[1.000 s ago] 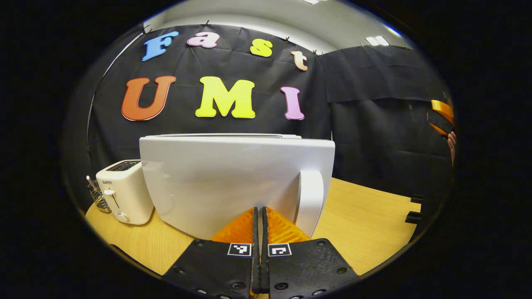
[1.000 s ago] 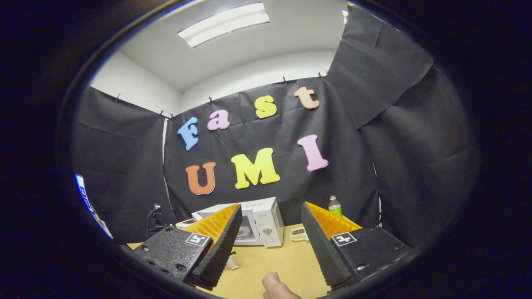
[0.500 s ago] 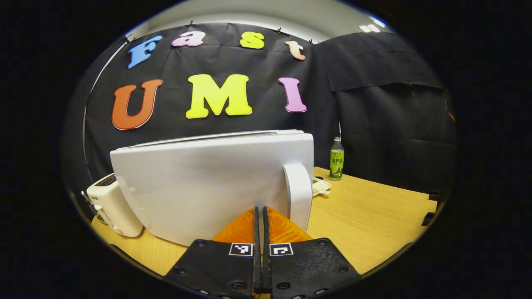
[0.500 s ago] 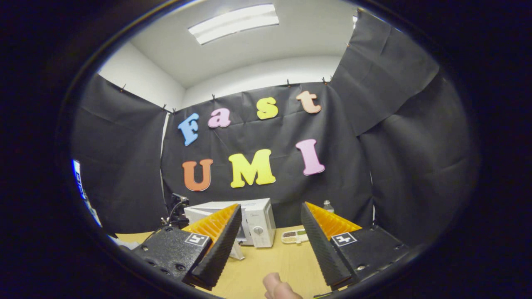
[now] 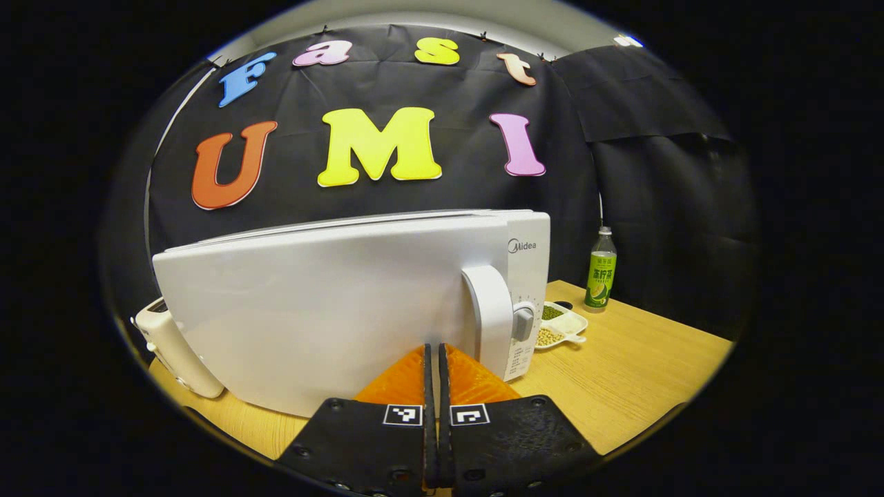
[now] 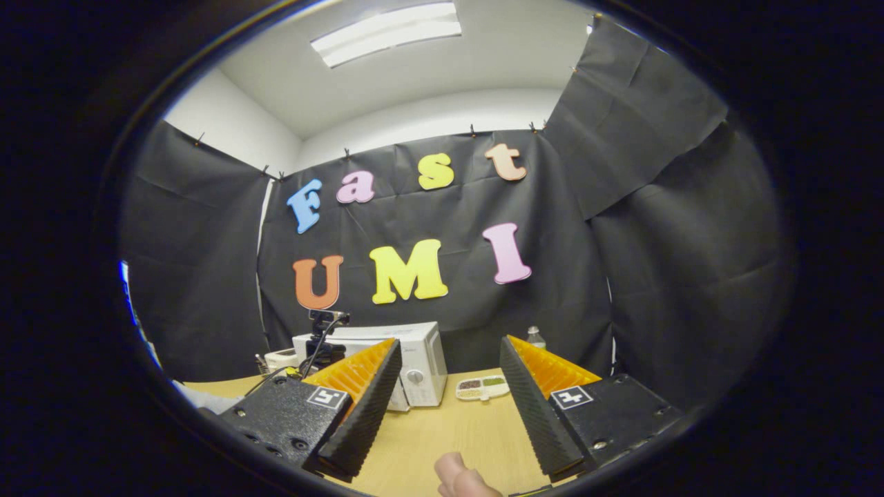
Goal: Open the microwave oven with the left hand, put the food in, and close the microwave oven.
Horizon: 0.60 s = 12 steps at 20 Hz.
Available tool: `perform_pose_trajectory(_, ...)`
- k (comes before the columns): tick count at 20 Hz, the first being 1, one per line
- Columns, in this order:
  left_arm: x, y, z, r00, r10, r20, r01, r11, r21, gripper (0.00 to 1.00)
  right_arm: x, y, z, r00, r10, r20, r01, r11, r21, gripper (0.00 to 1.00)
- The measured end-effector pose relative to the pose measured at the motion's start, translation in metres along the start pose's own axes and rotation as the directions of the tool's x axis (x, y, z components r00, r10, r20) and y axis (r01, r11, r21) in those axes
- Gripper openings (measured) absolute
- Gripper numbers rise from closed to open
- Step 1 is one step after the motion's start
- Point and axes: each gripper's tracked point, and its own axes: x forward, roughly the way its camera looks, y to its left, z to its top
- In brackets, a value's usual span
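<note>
Left hand-held gripper [image 5: 431,355]: its two orange fingers are pressed together with nothing between them. The tips are right up against the front of the microwave door.
Microwave door [image 5: 311,310]: white and big in the left gripper view. It looks swung almost flat to the box, but I cannot tell if it is fully closed.
Door handle [image 5: 489,317]: a white upright bar, just to the right of the left fingertips.
Microwave [image 6: 407,359]: a white box standing on the desk, with a round knob [image 5: 523,323] on its right side panel.
Food dish [image 5: 563,324]: a small white dish with green and pale beans in little sections. It sits on the desk just right of the microwave, outside it.
Bottle [image 5: 601,270]: a green drink bottle, standing upright behind the dish near the black wall.
Toaster [image 5: 173,342]: white, peeking out to the left of the microwave.
Desk [image 5: 621,373]: light wood.
Right hand-held gripper [image 6: 449,386]: its fingers are wide apart and hold nothing. It is well back from the microwave.
Fingertip [image 6: 459,478]: a bit of the person's hand shows at the bottom of the right gripper view.
</note>
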Motion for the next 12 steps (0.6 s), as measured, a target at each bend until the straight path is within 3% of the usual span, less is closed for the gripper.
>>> perform_pose_trajectory(3, 0.012, 0.010, -0.002, 0.998, 0.056, -0.010, -0.056, 0.998, -0.012, 0.00, 0.009, -0.013, -0.007, 1.000, -0.019, -0.009, 0.019, 1.000, -0.006, 0.92)
perform_pose_trajectory(7, 0.012, 0.009, 0.000, 1.000, 0.021, 0.001, -0.021, 0.998, -0.057, 0.01, 0.014, -0.018, -0.018, 0.998, -0.038, -0.055, 0.038, 0.999, 0.004, 0.92)
perform_pose_trajectory(11, 0.017, 0.010, 0.000, 0.999, 0.043, -0.004, -0.043, 0.997, -0.062, 0.00, 0.017, -0.011, -0.026, 0.996, -0.012, -0.091, 0.017, 0.999, 0.047, 0.92)
perform_pose_trajectory(12, 0.022, 0.012, 0.002, 0.998, 0.059, 0.007, -0.058, 0.997, -0.052, 0.01, 0.018, -0.010, -0.027, 0.994, -0.004, -0.107, 0.011, 0.998, 0.064, 0.85)
